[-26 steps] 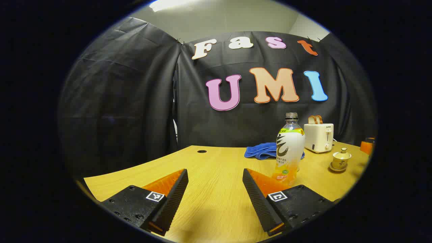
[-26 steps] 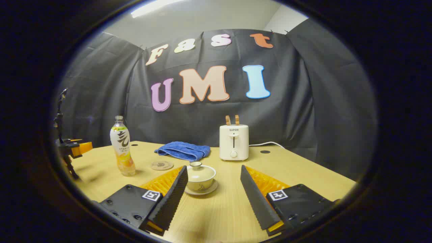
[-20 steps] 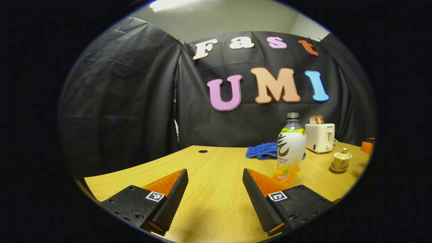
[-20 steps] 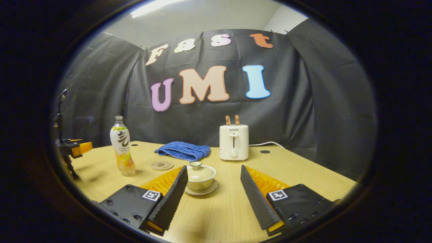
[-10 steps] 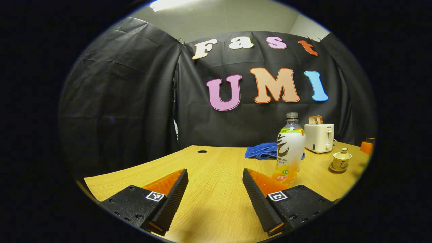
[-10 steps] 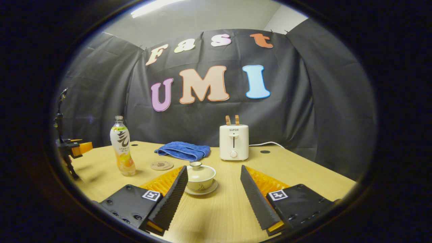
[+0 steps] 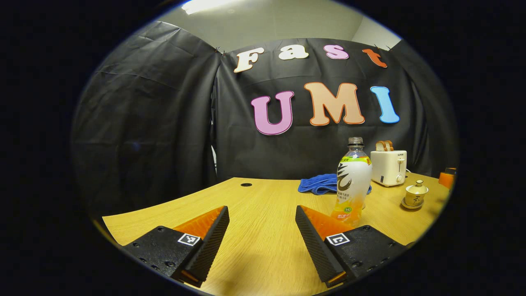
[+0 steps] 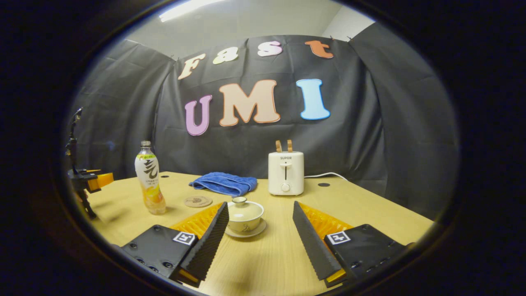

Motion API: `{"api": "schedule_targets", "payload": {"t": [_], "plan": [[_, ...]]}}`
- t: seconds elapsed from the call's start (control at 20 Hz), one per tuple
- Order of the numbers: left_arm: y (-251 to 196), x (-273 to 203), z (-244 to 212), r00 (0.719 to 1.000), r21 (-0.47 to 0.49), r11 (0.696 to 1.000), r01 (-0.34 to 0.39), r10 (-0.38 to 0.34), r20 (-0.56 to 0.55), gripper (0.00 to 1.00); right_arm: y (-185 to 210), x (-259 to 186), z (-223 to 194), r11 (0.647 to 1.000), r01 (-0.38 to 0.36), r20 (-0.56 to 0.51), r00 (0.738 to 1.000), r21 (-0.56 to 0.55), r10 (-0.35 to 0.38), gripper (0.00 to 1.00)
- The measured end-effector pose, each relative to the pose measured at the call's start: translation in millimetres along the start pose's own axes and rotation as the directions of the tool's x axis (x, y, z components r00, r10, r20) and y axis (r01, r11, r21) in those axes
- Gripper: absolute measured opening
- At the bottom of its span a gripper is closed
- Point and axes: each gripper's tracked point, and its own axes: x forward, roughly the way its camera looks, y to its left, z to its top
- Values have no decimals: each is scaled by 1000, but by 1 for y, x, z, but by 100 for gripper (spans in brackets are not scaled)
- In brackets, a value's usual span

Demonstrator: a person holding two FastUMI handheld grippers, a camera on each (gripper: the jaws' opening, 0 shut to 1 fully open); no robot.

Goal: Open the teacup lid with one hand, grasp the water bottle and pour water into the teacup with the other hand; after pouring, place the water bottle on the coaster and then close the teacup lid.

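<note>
Both grippers, left (image 7: 261,224) and right (image 8: 259,220), gape empty above the table (image 8: 361,205); the lidded teacup (image 8: 245,215) sits before the right one, bottle (image 8: 150,178) upright beside the coaster (image 8: 197,201).

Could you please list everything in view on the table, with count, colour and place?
water bottle: one, clear with white label, table's left, upright.
coaster: one, brown, between bottle and teacup.
teacup: one, cream, lid on, on a saucer, near centre.
cloth: one, blue, at the back.
toaster: one, white, two bread slices in it, at the back.
table: one, light wood.
left gripper: open, empty.
right gripper: open, before the teacup.
</note>
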Motion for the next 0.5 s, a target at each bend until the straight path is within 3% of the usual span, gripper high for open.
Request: {"api": "schedule_targets", "payload": {"t": [0.5], "plan": [[0,0,1,1000,0,1000,1,-1,-1,95,29,27,-3,993,-115,-12,993,3,115,99]]}}
